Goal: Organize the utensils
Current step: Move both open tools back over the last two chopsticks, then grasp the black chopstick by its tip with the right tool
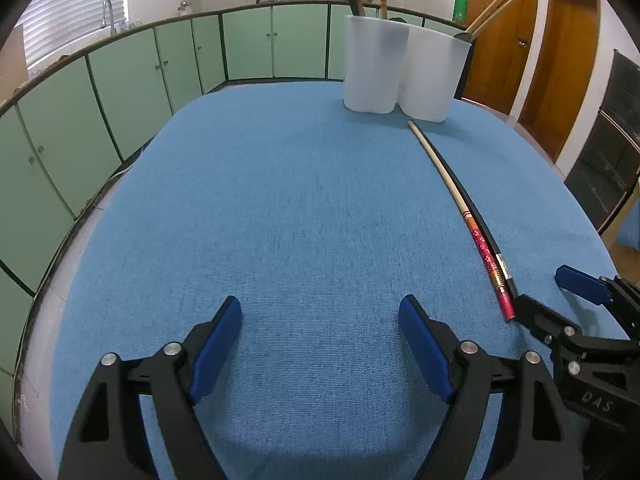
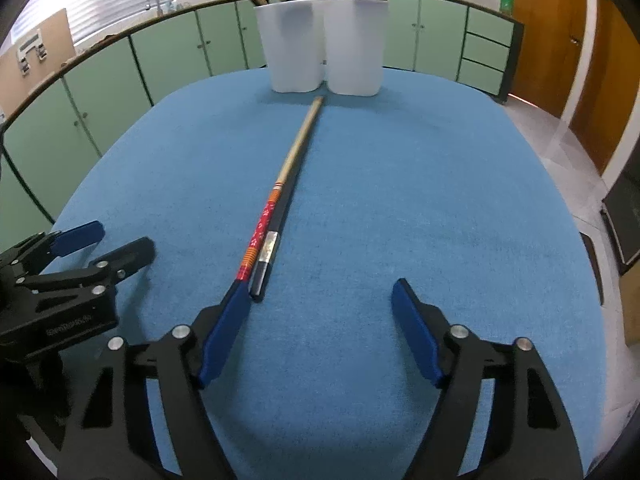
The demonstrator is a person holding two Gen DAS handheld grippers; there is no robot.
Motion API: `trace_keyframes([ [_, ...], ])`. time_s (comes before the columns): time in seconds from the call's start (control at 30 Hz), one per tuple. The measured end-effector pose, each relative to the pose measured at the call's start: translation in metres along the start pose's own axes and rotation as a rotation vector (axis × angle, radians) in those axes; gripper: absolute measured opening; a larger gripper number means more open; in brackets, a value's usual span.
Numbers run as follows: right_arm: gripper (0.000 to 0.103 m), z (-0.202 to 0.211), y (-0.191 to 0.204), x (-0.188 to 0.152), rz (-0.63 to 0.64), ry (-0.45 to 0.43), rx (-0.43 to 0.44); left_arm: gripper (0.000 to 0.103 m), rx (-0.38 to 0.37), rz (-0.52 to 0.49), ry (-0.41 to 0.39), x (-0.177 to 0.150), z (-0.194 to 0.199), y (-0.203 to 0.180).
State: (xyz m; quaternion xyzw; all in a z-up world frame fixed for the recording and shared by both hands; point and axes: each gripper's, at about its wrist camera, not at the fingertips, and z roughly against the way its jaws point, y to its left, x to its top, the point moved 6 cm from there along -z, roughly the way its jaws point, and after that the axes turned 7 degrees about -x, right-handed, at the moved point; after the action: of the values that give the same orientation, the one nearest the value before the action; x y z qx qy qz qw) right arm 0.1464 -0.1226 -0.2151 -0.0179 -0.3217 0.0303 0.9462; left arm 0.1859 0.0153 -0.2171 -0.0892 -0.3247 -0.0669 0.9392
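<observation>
Landmark: the blue tablecloth (image 1: 300,200), which covers the whole work surface.

Left gripper (image 1: 320,344): at the near left of the cloth, jaws spread wide with only bare cloth between the blue pads (image 1: 216,352). It holds nothing. In the right wrist view it appears at the left edge (image 2: 116,244), also spread.

Two loose chopsticks lie side by side and touching, running lengthwise from the near side of the cloth toward its far edge. The pale wooden chopstick (image 2: 296,152) has a red patterned handle end; the black chopstick (image 2: 276,220), with a silver band near its handle, lies just to its right. In the left wrist view the same pair (image 1: 452,188) lies to the right of the left gripper, well apart from its pads.

Right gripper (image 2: 320,312): at the near right of the cloth, jaws spread wide. The handle ends of both chopsticks reach the tip of its left pad (image 2: 228,328); whether they touch it cannot be told. The pair lies along that pad's line rather than across the open gap, and the right pad stands well clear of it.

Far edge of the cloth: two white cups (image 2: 324,44) stand upright and touching, just beyond the chopstick tips. Each contains utensils, among them wooden sticks leaning outward (image 1: 488,12).
</observation>
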Motion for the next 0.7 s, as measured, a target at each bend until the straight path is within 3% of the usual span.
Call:
trace_keyframes([
  [0.17, 0.065, 0.003, -0.009, -0.001, -0.024, -0.011, -0.013, 0.08, -0.001, 0.002, -0.001, 0.0, 0.0, 0.0],
  [0.23, 0.05, 0.004, -0.008, -0.001, -0.03, -0.013, 0.028, 0.08, 0.001, 0.0, 0.0, 0.0, 0.0, 0.0],
  [0.4, 0.035, 0.003, -0.002, 0.001, -0.021, -0.016, 0.068, 0.08, 0.0, 0.0, -0.001, 0.0, 0.0, 0.0],
  [0.6, 0.037, -0.004, 0.005, 0.005, 0.002, -0.014, 0.037, 0.081, 0.007, -0.008, 0.003, 0.0, -0.001, -0.002],
  [0.7, 0.037, -0.001, 0.014, 0.003, 0.035, -0.019, 0.065, 0.081, 0.005, -0.006, 0.003, 0.0, 0.0, -0.002],
])
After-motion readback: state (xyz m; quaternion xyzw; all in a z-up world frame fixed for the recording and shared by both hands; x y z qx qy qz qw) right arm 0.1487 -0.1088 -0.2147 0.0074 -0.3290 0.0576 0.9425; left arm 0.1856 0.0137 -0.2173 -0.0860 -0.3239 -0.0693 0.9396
